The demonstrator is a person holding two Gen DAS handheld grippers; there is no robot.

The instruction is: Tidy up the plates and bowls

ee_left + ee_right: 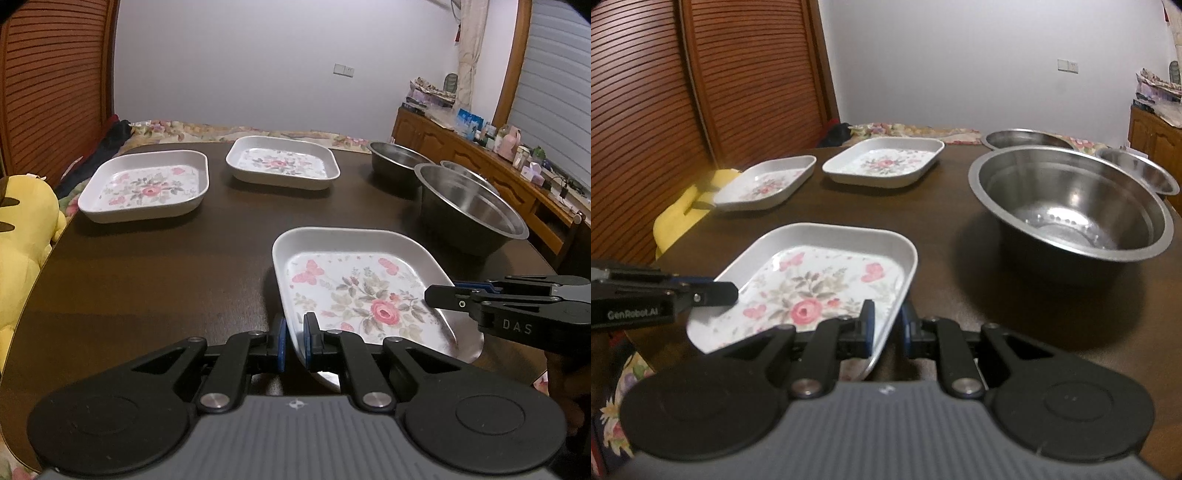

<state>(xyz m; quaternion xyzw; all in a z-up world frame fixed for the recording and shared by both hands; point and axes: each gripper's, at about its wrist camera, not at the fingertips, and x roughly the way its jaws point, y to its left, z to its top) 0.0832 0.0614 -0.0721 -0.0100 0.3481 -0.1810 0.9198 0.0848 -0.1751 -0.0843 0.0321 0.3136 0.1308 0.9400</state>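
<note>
Black linkage arms, blue pads (280,341), silver pivot screws, grey ribbed housing, "DAS" lettering

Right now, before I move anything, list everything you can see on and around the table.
Floral plates: three, white with pink roses; one near held by both grippers, two far.
Steel bowls: three, silver, right side; big one nearest, two behind.
Table: one, dark brown.
Plush toy: one, yellow, left edge.
Sideboard: one, wooden, cluttered, right.
Left gripper: jaws shut on the near plate's rim.
Right gripper: jaws shut on its opposite rim.
</note>
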